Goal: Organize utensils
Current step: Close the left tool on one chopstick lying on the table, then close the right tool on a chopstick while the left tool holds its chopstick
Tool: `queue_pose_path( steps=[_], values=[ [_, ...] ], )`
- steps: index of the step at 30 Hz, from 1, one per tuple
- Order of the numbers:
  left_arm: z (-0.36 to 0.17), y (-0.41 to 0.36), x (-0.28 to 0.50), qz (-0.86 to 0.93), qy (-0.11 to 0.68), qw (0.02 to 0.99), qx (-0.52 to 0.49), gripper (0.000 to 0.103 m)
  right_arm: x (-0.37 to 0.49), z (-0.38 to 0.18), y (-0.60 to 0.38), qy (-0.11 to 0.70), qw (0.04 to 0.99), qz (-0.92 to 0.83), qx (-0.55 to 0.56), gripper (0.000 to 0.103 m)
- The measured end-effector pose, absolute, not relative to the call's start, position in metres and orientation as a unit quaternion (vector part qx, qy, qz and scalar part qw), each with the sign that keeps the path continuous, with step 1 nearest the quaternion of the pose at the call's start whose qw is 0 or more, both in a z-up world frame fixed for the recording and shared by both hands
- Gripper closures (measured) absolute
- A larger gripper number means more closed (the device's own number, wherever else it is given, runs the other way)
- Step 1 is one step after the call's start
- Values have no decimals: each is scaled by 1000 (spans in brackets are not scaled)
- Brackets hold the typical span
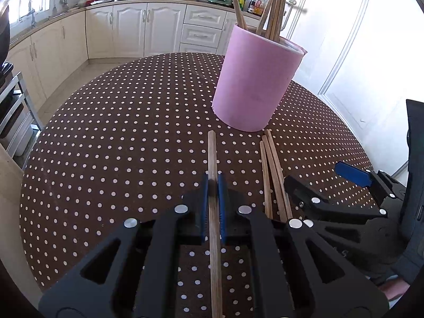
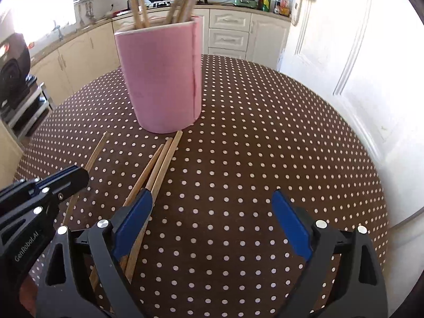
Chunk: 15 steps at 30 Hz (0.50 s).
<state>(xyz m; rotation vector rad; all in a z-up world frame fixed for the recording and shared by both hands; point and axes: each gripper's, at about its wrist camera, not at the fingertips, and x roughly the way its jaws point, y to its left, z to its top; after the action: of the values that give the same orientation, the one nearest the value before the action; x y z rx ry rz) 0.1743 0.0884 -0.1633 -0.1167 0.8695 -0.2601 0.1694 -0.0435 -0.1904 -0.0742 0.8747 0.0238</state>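
Note:
A pink cylindrical holder (image 1: 253,79) (image 2: 161,79) stands on the dotted table with several wooden chopsticks (image 1: 275,8) (image 2: 182,0) upright in it. My left gripper (image 1: 213,182) is shut on a single wooden chopstick (image 1: 212,153) that lies along the table, pointing toward the holder. Three more chopsticks (image 1: 273,175) (image 2: 159,164) lie together just right of it, their tips near the holder's base. My right gripper (image 2: 212,201) stands open, its left finger (image 2: 135,217) over those loose chopsticks, nothing between its pads. The left gripper (image 2: 71,179) shows at the left of the right wrist view.
The round table (image 1: 119,132) (image 2: 265,145) has a brown cloth with white dots. Kitchen cabinets (image 1: 132,31) and a stove with a pan line the far wall. A white door (image 2: 331,39) is at the right. A metal rack (image 1: 16,111) stands left of the table.

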Motion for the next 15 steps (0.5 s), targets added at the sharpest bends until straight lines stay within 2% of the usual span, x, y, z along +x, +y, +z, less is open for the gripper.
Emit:
queue_pose_path(
  steps=[15],
  values=[
    [-164, 106, 174, -132, 420, 895, -70, 96, 163, -196, -42, 434, 900, 1, -39, 15]
  ],
)
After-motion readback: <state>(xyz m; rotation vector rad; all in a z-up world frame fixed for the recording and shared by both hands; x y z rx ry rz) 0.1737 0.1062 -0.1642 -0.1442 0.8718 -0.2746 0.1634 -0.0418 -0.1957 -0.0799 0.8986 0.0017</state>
